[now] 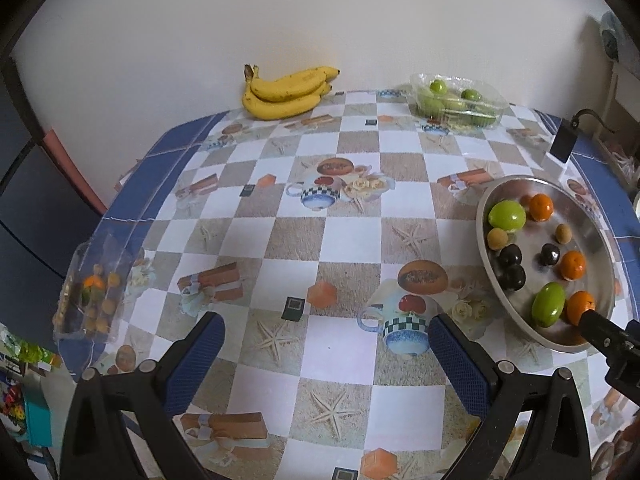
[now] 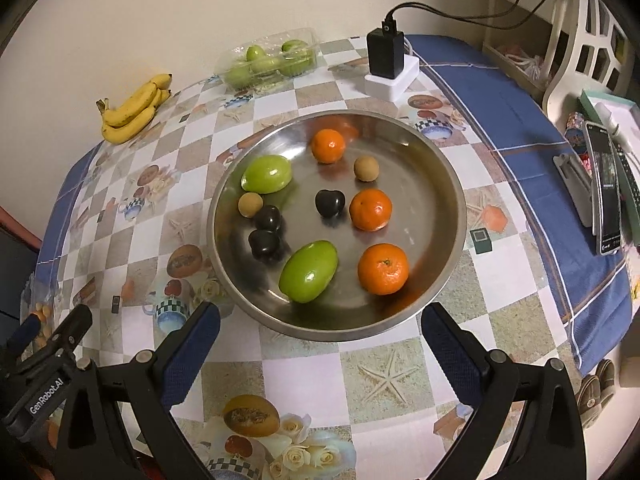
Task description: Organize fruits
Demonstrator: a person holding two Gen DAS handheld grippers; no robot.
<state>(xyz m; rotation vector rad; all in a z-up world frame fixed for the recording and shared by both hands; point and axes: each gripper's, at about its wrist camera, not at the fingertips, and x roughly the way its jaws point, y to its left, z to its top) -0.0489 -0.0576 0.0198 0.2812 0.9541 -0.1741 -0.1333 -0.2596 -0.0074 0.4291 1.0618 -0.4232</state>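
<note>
My left gripper (image 1: 326,356) hangs above the patterned tablecloth (image 1: 320,216), fingers spread wide and holding nothing. My right gripper (image 2: 320,344) hovers at the near rim of the steel bowl (image 2: 448,184), its blue-padded fingers (image 2: 192,356) equally wide apart and empty. "GenRobot.AI" reads on the left gripper's body in the right view. The bowl holds three oranges (image 2: 383,269), two green fruits (image 2: 308,271), three dark plums (image 2: 329,203) and two small brown fruits (image 2: 366,168). A clear clamshell (image 1: 458,100) at the wall holds more green fruits. Bananas (image 1: 286,92) lie beside it. Another clear container (image 1: 94,292) of small fruits sits at the table's left edge.
</note>
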